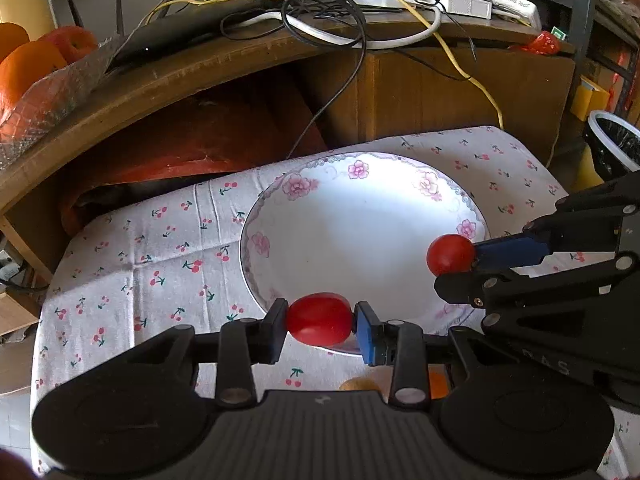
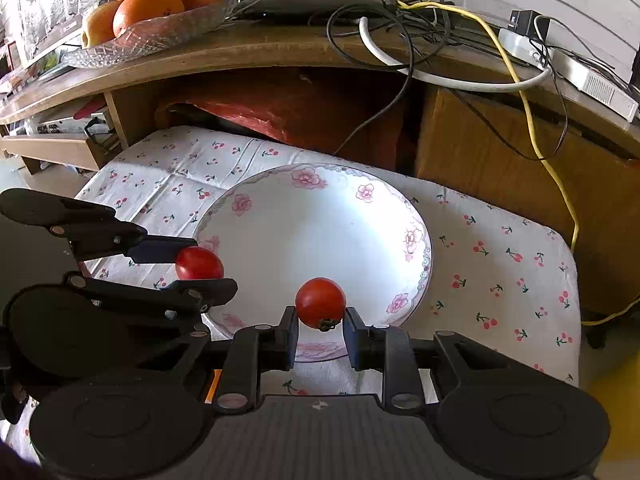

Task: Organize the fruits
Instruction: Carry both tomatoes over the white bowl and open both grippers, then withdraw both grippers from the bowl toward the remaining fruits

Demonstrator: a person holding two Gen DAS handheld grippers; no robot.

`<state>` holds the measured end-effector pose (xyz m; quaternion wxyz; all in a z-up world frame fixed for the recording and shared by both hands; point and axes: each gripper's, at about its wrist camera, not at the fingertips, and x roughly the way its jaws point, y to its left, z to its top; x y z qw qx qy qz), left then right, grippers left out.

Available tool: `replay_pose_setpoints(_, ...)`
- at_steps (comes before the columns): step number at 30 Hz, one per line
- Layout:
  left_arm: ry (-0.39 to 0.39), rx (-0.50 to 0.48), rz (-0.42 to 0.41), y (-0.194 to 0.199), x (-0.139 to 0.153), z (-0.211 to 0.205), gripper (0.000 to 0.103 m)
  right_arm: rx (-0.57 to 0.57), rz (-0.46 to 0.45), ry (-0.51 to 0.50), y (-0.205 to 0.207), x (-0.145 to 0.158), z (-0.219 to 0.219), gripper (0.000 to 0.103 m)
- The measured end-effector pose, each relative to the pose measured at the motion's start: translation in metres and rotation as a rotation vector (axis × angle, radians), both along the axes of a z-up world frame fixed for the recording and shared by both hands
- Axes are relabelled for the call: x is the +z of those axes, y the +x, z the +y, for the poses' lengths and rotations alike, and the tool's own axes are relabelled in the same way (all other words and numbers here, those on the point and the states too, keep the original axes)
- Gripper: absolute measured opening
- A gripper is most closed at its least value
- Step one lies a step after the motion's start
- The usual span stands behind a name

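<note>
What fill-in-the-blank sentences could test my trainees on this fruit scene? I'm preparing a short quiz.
1. Each gripper is shut on a small red ____.
2. The left gripper and the right gripper both hover over the near rim of a flowered ____.
3. The cloth under the plate is printed with ____.
4. The glass dish on the wooden shelf holds oranges and ____.

Missing words: tomato; plate; cherries; apples

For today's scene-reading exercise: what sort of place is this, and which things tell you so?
Probably a lived-in room at home: a cherry-print cloth under a flowered plate, a glass fruit dish, and tangled cables on a wooden shelf.
</note>
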<state>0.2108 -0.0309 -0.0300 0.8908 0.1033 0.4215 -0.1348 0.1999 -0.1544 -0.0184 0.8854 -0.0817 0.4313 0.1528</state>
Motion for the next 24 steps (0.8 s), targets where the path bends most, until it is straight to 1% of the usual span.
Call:
replay_pose_setpoints(3, 0.002, 0.0, 0.0, 0.0013, -0.0003, -0.0006, 0.043, -0.001, 0.003, 0.003, 0.0011, -0.0002, -0.0002, 0.024)
replay_pose_setpoints(11, 0.001, -0.002, -0.002, 0.0017, -0.0004, -0.0008, 0.045, -0.007, 0.005, 0.006, 0.0019, -0.0014, -0.002, 0.024)
replay_pose_setpoints(17, 0.003, -0.006, 0.0, 0.0015, -0.0003, -0.001, 0.048, -0.018, -0.005, 0.013, 0.0021, 0.0007, -0.0048, 0.026)
replay_pose_setpoints(20, -0.005, -0.004, 0.002, 0.0012, 0.0011, -0.001, 0.048, -0.028, -0.012, 0.019, 0.0014, 0.0028, -0.0073, 0.028)
replay_pose_setpoints(24, -0.006, -0.009, -0.013, -0.0021, 0.0059, -0.0013, 0.049, -0.031, -0.026, 0.027, -0.0008, 0.0076, -0.0097, 0.029)
